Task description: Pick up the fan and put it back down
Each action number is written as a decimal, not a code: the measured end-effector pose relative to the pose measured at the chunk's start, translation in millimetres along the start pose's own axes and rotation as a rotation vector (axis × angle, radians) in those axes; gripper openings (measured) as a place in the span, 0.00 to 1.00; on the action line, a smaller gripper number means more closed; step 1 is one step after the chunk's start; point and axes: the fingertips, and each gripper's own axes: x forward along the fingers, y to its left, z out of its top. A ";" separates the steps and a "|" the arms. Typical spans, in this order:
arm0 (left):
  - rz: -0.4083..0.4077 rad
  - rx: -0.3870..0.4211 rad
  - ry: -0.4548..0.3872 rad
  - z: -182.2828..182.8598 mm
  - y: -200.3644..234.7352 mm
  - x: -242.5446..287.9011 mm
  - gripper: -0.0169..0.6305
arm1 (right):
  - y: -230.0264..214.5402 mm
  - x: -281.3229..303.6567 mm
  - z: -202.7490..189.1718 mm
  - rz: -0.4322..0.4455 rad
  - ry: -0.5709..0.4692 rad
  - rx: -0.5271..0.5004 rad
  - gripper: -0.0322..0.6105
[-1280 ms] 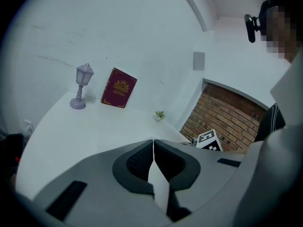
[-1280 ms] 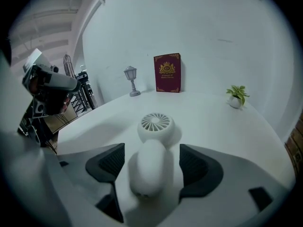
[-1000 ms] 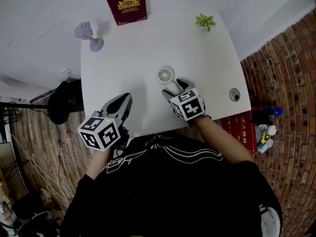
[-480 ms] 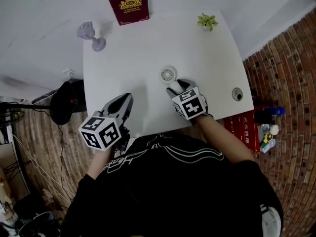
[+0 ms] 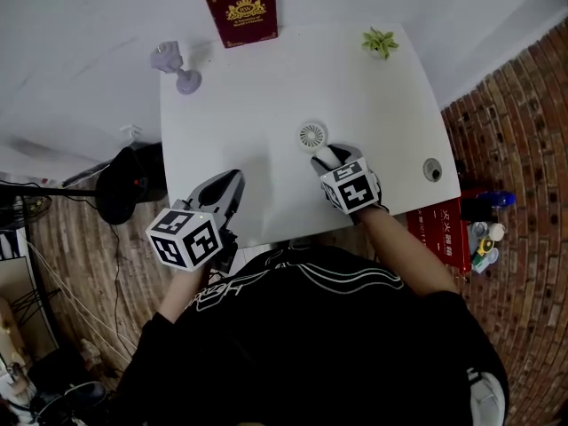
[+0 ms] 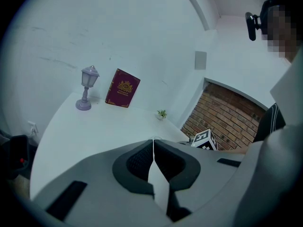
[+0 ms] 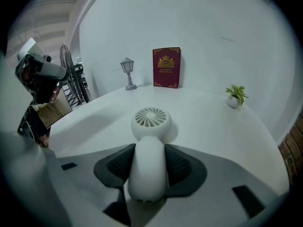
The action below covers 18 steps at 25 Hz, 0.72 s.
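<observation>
White table [image 5: 266, 87], broad, bearing everything. Red book [image 5: 240, 11] propped at far edge, clear of work. Left gripper [image 5: 231, 181] parked over near edge, pressed together, empty, out of way. Right gripper [image 5: 330, 155] just been closing, pinching fan [image 7: 147, 145] by handle, ready for lift. Fan seemingly flat on table, mid-right.

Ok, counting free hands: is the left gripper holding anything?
No, the left gripper has its jaws shut together with nothing between them.
</observation>
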 end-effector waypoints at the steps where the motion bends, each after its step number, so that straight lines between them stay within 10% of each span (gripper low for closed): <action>1: -0.001 -0.001 0.004 -0.1 0.4 -2.3 0.08 | -0.4 -0.6 0.6 -0.005 -0.004 0.005 0.35; 18: -0.027 -0.039 -0.008 -5.2 -2.8 -46.7 0.08 | 28.7 -80.4 55.8 0.017 -0.219 0.138 0.35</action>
